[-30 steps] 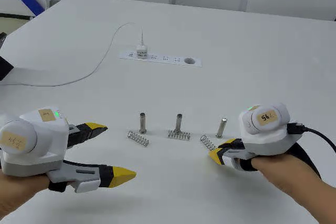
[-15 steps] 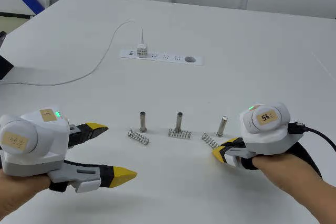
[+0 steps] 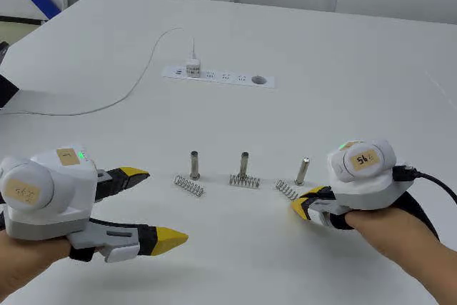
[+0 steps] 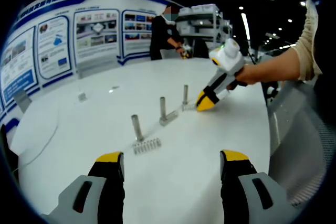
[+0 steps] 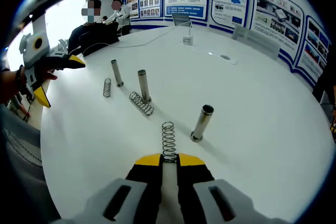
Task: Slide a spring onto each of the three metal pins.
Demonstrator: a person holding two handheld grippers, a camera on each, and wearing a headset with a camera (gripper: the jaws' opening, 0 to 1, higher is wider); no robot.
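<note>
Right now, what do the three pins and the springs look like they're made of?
Each pin: probably machined steel, judging by the satin grey sheen along its shaft. Each spring: thin coiled wire, likely steel, with silvery glints on the coils.

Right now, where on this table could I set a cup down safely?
Bare table stretches beyond and right of the power strip; another free band runs between that strip and the pins. A cable crosses the far left. It is crowded around the pins, springs, left gripper and right gripper, which pinches the right spring.
</note>
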